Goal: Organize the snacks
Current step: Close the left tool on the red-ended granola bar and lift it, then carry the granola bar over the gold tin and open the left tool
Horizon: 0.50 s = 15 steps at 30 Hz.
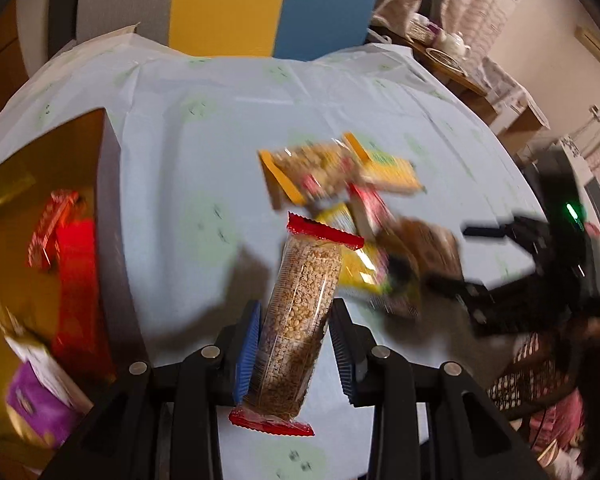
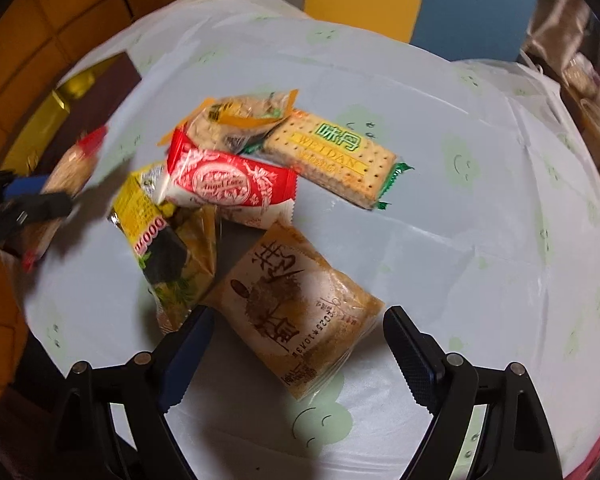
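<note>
Left hand-held gripper (image 1: 296, 344) clamps grain bar (image 1: 298, 316); box (image 1: 112, 216) edge beside.

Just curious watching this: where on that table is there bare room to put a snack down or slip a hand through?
Bare tablecloth lies right of the cracker pack and brown packet, and between the gold box and the snack pile. The pile itself is crowded, packets overlapping.
</note>
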Tool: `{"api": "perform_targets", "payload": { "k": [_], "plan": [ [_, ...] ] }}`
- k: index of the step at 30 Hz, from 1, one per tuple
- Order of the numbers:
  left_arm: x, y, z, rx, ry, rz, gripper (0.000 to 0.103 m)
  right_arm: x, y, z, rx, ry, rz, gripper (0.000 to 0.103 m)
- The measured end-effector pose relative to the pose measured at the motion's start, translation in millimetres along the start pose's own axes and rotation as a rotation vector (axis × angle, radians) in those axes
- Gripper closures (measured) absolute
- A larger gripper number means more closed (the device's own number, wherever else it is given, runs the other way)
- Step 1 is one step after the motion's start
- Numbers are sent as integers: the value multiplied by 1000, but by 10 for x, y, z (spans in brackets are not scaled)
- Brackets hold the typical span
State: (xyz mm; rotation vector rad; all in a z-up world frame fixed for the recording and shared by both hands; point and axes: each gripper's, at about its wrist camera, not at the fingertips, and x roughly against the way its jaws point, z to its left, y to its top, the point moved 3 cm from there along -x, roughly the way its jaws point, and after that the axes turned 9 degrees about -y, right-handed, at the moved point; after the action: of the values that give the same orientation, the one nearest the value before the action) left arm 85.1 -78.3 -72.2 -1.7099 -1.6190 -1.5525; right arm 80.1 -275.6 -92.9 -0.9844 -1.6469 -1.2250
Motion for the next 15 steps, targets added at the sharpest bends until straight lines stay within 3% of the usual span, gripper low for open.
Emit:
{"api": "perform_targets", "payload": {
  "k": [6,8,15],
  "plan": [
    [-174,-254,-135,-26,20,17,68,-155,72,205,188,-90,1,19],
    [-222,-326,-135,-11,23,30,68,-168,99,228,193,-54,-6,32],
    [-292,-402,-164,-40,43,4,69,-228,66,88,125,29,18,34]
  ]
}}
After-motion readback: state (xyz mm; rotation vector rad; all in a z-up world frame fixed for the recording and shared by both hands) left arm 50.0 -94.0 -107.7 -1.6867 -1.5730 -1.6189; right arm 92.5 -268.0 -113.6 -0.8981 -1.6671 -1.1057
